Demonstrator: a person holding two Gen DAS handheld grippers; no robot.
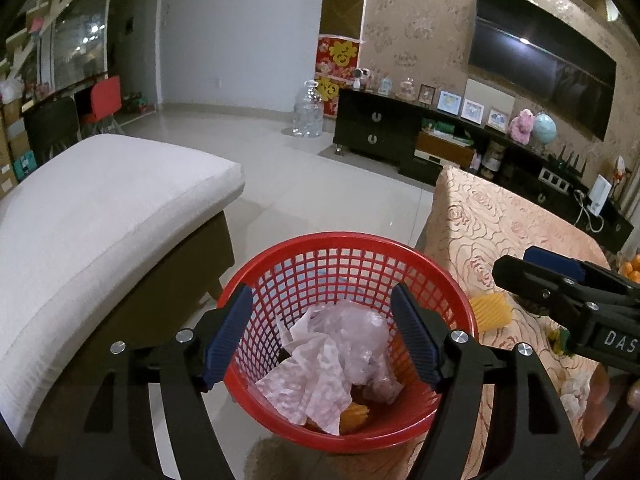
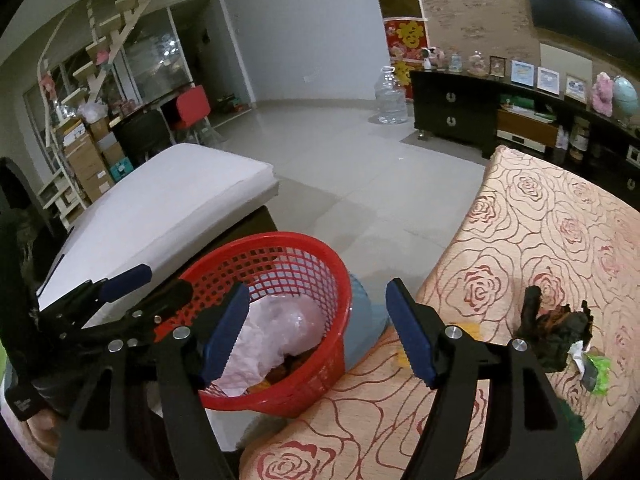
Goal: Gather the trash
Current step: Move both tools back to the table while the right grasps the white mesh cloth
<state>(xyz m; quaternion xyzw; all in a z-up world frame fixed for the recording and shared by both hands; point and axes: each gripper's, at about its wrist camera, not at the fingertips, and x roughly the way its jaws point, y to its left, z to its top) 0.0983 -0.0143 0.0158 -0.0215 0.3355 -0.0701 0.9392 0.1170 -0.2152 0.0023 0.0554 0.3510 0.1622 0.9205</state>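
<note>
1. The left gripper (image 1: pixel 320 334) hangs over the red basket (image 1: pixel 460 292), jaws spread apart and grasping nothing.
2. Crumpled pink paper and clear plastic (image 1: pixel 332 354) lie inside the basket.
3. The right gripper (image 2: pixel 316 330), jaws likewise released and empty, sits above the rose-patterned tablecloth (image 2: pixel 540 232).
4. A dark scrap (image 2: pixel 556 332) and a green wrapper (image 2: pixel 598 372) rest on the cloth, right of it.
</note>
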